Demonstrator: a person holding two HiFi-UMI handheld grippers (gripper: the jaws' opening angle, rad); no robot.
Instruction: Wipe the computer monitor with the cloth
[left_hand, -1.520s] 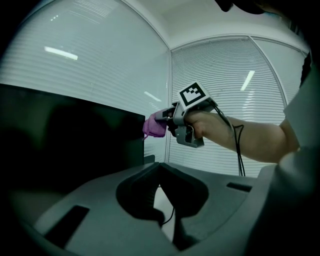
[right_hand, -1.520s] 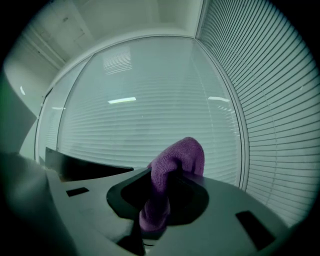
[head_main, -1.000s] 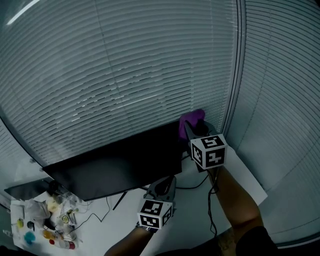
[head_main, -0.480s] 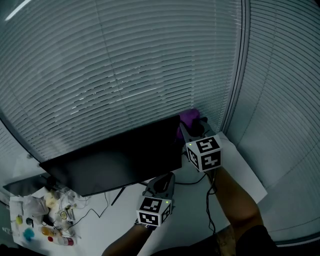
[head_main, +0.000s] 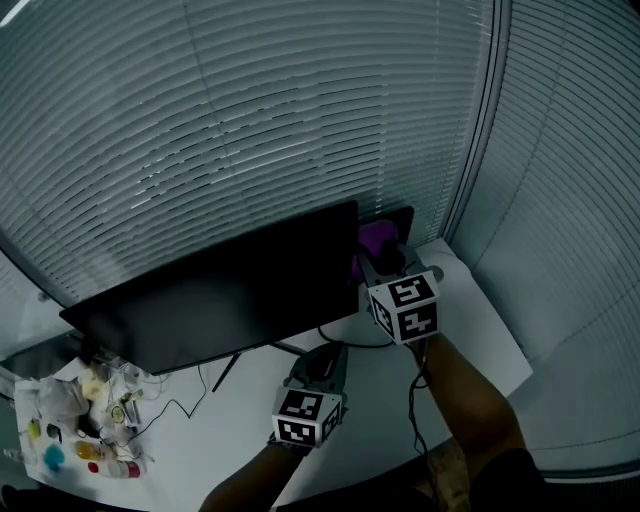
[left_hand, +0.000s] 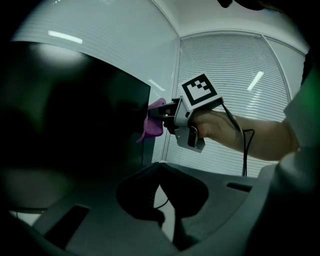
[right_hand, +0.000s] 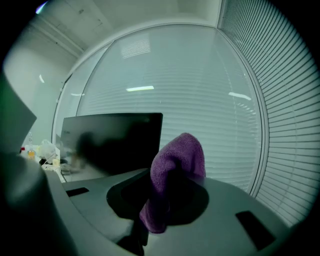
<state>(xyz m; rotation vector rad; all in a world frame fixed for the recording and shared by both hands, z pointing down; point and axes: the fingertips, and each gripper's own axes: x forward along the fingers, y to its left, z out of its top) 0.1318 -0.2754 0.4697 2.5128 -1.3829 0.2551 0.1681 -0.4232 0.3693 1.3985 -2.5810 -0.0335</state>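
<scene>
The black monitor (head_main: 220, 290) stands on the white desk (head_main: 470, 330) with its screen dark; it fills the left of the left gripper view (left_hand: 75, 115) too. My right gripper (head_main: 378, 255) is shut on a purple cloth (head_main: 375, 238) at the monitor's right edge, just below its top corner. The cloth (right_hand: 175, 170) drapes over the right gripper (right_hand: 170, 195) and hides its fingertips. The left gripper view shows that cloth (left_hand: 153, 125) touching the screen's edge. My left gripper (head_main: 322, 362) hangs low over the desk below the monitor, shut and holding nothing.
Small bottles and clutter (head_main: 85, 430) crowd the desk's left end. Thin cables (head_main: 180, 410) trail from under the monitor. Closed blinds (head_main: 260, 120) curve round behind. A dark panel (head_main: 402, 220) stands just behind the cloth. The desk's right edge lies close to my right arm.
My right gripper and the cloth have come down from the monitor's top right corner to its right edge. The left gripper has hardly moved.
</scene>
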